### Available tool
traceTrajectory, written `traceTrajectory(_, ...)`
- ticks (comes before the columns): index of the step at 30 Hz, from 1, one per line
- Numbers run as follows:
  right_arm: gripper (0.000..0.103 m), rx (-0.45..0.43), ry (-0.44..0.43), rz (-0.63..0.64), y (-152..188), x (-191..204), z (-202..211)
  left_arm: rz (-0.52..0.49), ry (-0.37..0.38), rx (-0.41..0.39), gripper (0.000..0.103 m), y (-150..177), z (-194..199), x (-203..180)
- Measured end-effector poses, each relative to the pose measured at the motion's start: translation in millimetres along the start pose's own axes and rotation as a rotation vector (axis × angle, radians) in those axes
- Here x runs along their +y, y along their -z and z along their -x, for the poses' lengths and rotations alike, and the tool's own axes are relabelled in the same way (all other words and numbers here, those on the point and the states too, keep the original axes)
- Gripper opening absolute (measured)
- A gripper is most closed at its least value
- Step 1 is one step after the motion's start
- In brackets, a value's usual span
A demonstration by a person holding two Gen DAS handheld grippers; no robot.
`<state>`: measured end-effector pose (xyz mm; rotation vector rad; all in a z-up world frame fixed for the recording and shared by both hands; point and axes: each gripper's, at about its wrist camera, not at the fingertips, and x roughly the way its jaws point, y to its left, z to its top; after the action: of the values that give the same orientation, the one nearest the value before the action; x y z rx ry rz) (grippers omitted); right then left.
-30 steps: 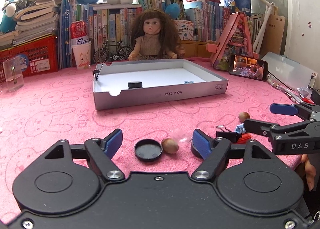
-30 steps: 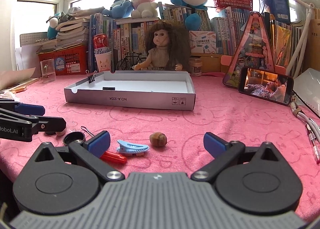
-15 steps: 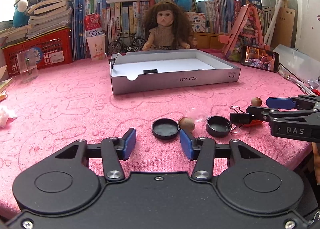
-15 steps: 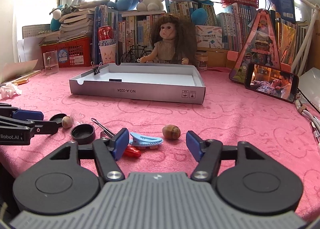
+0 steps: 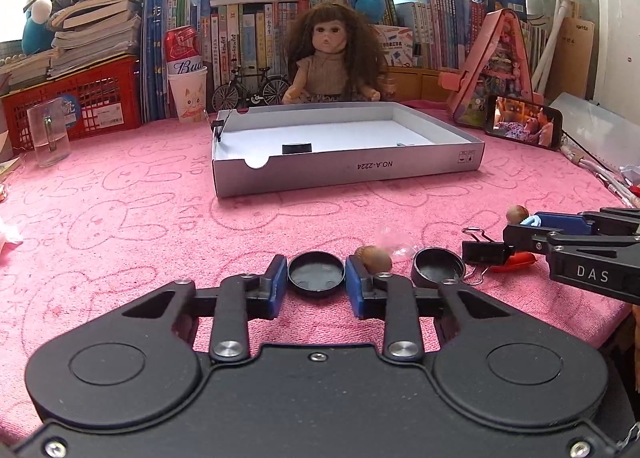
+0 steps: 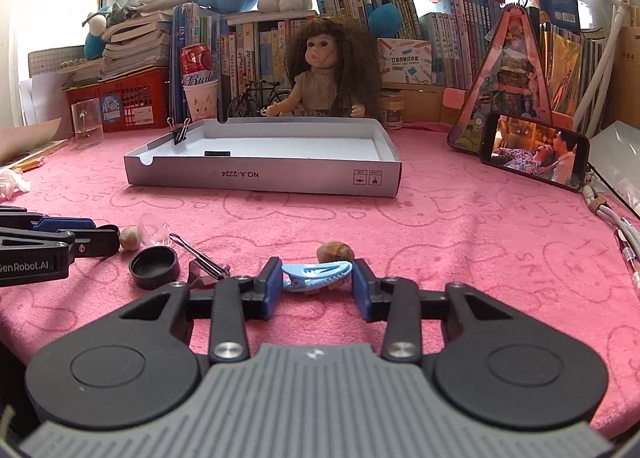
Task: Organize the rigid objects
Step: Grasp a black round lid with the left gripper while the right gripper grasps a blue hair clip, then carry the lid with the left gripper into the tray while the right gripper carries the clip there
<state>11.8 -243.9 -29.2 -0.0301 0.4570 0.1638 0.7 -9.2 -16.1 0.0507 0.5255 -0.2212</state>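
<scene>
Both claws have narrowed since a second ago, when their jaws stood wide; the views have dropped a little toward the near edge of the desk. Left claw (image 5: 316,284): jaws closing around the black cap (image 5: 316,273), which lies flat on the pink cloth between the blue pads; the pads look to be at its rim, though whether they press yet I cannot tell. Right claw (image 6: 316,285): jaws closing on the blue hair clip (image 6: 316,274), which lies crosswise between the pads, with a small gap on each side as far as I can see.

Risks, as I judge them: the cap is low and round, so pads riding high could squirt it forward. A nut (image 5: 375,258) sits just beside the left claw's right finger and may get nudged. The clip is tapered and slick; a grip near its thin end could let it twist or pop out.

Around them near the desk's front edge: a second black cap (image 5: 438,268), a black binder clip (image 5: 484,251), and another nut (image 6: 335,251) just behind the hair clip. Nearer the back edge the white box (image 5: 348,172) stands open, the path to it clear of clutter.
</scene>
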Motion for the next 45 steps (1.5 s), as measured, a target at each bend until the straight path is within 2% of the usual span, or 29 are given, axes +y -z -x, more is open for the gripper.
traceTrajectory(12,0.042,-0.030,-0.019,-0.013,-13.4,-1.3,0.7,0.025,-0.012,-0.023,0.030,-7.2,-5.3,9.0)
traceTrajectory(22,0.042,-0.088,0.005,-0.005,-53.9,-1.6,-9.6,0.005,0.017,-0.088,0.030,-30.2,-11.3,21.2)
traceTrajectory(27,0.042,-0.091,-0.003,-0.041,-71.3,-4.7,-22.5,0.033,0.017,-0.080,0.030,-38.3,-20.4,32.7)
traceTrajectory(37,0.042,-0.089,0.021,-0.058,-83.2,-8.7,-33.8,0.053,0.015,-0.099,0.030,-48.6,-29.1,38.1)
traceTrajectory(45,0.042,-0.076,0.034,-0.048,-79.1,-7.8,-43.4,0.060,0.007,-0.095,0.030,-46.0,-31.2,37.7)
